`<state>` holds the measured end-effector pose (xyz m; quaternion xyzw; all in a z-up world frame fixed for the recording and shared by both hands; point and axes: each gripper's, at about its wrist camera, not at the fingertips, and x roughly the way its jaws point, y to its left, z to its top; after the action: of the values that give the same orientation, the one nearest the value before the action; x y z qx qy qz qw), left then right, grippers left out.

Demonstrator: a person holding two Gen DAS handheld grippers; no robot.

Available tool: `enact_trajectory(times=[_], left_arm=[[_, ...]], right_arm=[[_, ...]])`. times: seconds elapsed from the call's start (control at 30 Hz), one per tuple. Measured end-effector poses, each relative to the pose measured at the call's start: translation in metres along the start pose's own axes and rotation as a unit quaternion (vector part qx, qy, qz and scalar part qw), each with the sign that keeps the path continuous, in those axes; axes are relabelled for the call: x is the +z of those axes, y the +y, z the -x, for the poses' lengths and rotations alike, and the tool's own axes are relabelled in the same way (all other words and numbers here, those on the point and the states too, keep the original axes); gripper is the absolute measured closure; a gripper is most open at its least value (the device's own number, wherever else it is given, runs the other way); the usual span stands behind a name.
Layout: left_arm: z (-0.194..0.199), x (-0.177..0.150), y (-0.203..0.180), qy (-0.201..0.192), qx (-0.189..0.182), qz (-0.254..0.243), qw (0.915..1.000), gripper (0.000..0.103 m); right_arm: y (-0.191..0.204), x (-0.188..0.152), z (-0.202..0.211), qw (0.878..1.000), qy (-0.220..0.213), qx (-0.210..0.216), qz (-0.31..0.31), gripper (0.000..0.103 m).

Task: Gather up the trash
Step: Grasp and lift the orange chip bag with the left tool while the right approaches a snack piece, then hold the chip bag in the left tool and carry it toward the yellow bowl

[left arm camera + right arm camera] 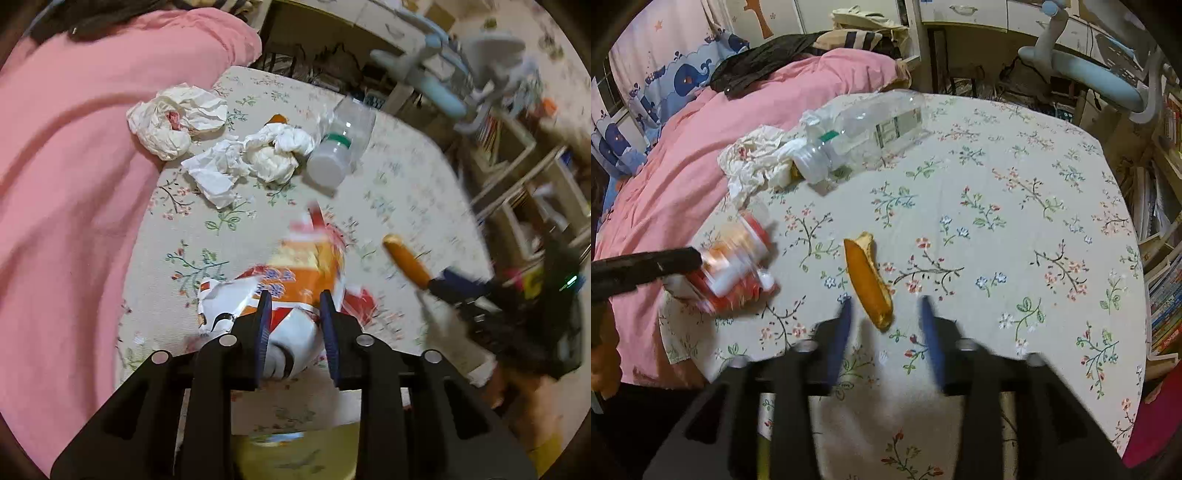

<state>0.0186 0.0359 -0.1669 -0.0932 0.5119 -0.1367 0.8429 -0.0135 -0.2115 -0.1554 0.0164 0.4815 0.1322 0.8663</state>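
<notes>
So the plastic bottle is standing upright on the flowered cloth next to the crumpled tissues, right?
Not quite. The plastic bottle is lying on its side, not standing upright, its white cap end toward the camera. The right wrist view shows this. It is on the flowered cloth, next to the crumpled tissues.

1. Cream tablecloth [1015,177] printed with green sprigs and pink and blue blossoms.
2. Plain pink blanket [66,184].
3. Orange, red and white snack wrapper [295,273].
4. White crumpled tissues [221,166].
5. Clear plastic bottle [864,129], green neck band, white cap.
6. Orange peel [868,284].
7. Blue whale-print curtain [676,74].
</notes>
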Motion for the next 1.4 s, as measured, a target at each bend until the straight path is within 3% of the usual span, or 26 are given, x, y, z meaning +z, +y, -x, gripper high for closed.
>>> enact_trajectory(times=[0.1, 0.23, 0.43, 0.73, 0.83, 0.97, 1.0, 1.07, 1.13, 1.23, 1.33, 1.4], left_arm=[[0.000, -0.002, -0.003, 0.000, 0.026, -0.023, 0.9994, 0.061], [-0.004, 0.000, -0.014, 0.020, 0.016, -0.055, 0.9981, 0.049], [-0.021, -0.010, -0.035, 0.050, 0.060, -0.133, 0.9880, 0.048], [-0.016, 0.000, -0.021, 0.026, 0.113, -0.116, 0.9865, 0.049], [-0.015, 0.001, -0.021, 0.027, 0.098, -0.127, 0.9866, 0.048], [-0.028, -0.001, -0.024, 0.046, 0.109, -0.148, 0.9819, 0.047], [-0.029, -0.001, -0.024, 0.047, 0.109, -0.149, 0.9818, 0.048], [-0.030, 0.000, -0.025, 0.047, 0.101, -0.146, 0.9830, 0.059], [-0.028, 0.003, -0.024, 0.043, 0.090, -0.139, 0.9853, 0.081], [-0.023, 0.004, -0.020, 0.041, 0.065, -0.113, 0.9906, 0.090], [-0.009, 0.008, -0.017, 0.018, 0.007, -0.079, 0.9967, 0.092], [-0.004, 0.010, -0.014, 0.004, -0.010, -0.059, 0.9982, 0.092]], right_arm=[[0.003, 0.001, 0.000, 1.000, 0.000, 0.003, 0.005, 0.056], [0.009, 0.000, -0.004, 1.000, 0.005, 0.002, 0.020, 0.054], [0.013, -0.001, -0.007, 1.000, 0.009, 0.000, 0.025, 0.054], [0.013, 0.001, -0.009, 1.000, 0.005, 0.007, 0.016, 0.054], [0.015, 0.003, -0.011, 1.000, 0.004, 0.008, 0.018, 0.053], [0.019, 0.004, -0.018, 1.000, 0.012, 0.007, 0.021, 0.054], [0.020, 0.004, -0.021, 1.000, 0.016, 0.008, 0.022, 0.054], [0.020, 0.004, -0.023, 0.999, 0.020, 0.004, 0.025, 0.068], [0.019, 0.003, -0.024, 0.999, 0.021, -0.004, 0.029, 0.081], [0.016, 0.002, -0.022, 0.999, 0.019, -0.004, 0.025, 0.084], [0.014, 0.001, -0.018, 1.000, 0.012, -0.001, 0.022, 0.085], [0.012, 0.002, -0.013, 1.000, 0.006, 0.006, 0.014, 0.085]])
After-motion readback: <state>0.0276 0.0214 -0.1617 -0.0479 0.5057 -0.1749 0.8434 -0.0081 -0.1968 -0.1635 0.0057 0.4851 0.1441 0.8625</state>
